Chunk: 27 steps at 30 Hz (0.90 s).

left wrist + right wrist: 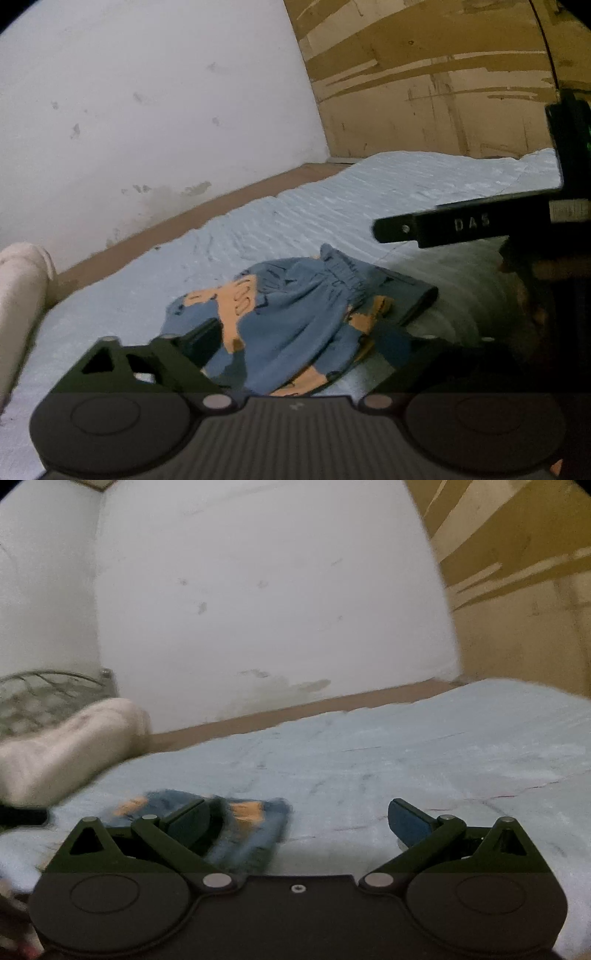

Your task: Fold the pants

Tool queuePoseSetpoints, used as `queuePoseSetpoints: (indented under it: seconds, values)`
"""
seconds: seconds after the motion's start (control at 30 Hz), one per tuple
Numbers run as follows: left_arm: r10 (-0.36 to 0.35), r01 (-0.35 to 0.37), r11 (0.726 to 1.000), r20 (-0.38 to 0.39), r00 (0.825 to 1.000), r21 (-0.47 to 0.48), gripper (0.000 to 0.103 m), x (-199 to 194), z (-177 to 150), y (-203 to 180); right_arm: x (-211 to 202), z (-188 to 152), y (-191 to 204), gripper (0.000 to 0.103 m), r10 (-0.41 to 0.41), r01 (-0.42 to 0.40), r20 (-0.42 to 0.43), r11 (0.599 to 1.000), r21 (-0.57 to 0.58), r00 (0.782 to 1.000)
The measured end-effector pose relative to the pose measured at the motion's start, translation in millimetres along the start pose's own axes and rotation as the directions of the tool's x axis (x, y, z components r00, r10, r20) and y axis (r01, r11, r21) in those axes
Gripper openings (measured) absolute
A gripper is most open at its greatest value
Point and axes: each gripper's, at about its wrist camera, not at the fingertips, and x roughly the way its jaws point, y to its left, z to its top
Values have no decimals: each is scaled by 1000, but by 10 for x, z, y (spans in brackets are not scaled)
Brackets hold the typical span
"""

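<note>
Crumpled blue pants with orange patches lie on the pale blue bed sheet. Both the left tongs and right tongs gape apart, holding nothing.

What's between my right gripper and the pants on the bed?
Nothing visible. The right gripper is open over bare sheet, and the pants lie just ahead to its left, partly behind its left finger. The pillow sits farther off to the left, clear of that path.

pants bunched on bed sheet; left gripper spread around them
</note>
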Motion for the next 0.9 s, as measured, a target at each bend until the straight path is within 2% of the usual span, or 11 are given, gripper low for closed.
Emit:
queuePoseSetpoints:
  seconds: [0.1, 0.17, 0.27, 0.4, 0.5, 0.53, 0.57, 0.63, 0.7, 0.87, 0.9]
  values:
    - [-39, 39, 999, -10, 999, -20, 72, 47, -2, 20, 100, 116, 32, 102, 96, -95, -63, 995, 12, 993]
    - [-65, 65, 998, -16, 998, -13, 58, 94, -4, 14, 199, 189, 59, 100, 147, -144, -97, 989, 35, 984]
    - [-87, 87, 996, -25, 996, 10, 52, 151, 0, -19, 369, 287, 131, 89, 208, -202, -139, 978, 55, 968]
    - [-100, 101, 995, -34, 994, 17, 51, 217, 15, -22, 603, 348, 202, 72, 219, -210, -208, 976, 62, 953]
    - [-118, 119, 993, -60, 991, 13, 49, 269, 20, -16, 722, 323, 196, 63, 234, -215, -256, 971, 100, 938]
    - [-120, 120, 993, -67, 991, 6, 44, 284, 21, -8, 766, 310, 199, 60, 232, -212, -271, 972, 100, 934]
    - [-127, 127, 992, -71, 989, -3, 33, 293, 22, 1, 792, 289, 207, 54, 227, -207, -286, 973, 97, 931]
    - [-143, 141, 989, -74, 987, -34, 18, 299, 39, 34, 817, 244, 196, 42, 233, -206, -295, 971, 119, 927]
    - [-149, 145, 988, -74, 986, -60, 13, 293, 52, 49, 796, 231, 173, 30, 229, -196, -279, 970, 143, 932]
    - [-146, 142, 988, -65, 987, -59, 4, 267, 68, 55, 745, 243, 146, 12, 223, -183, -241, 967, 177, 944]
    - [-146, 143, 988, -62, 987, -58, 3, 271, 67, 53, 742, 249, 146, 12, 220, -181, -237, 967, 178, 946]
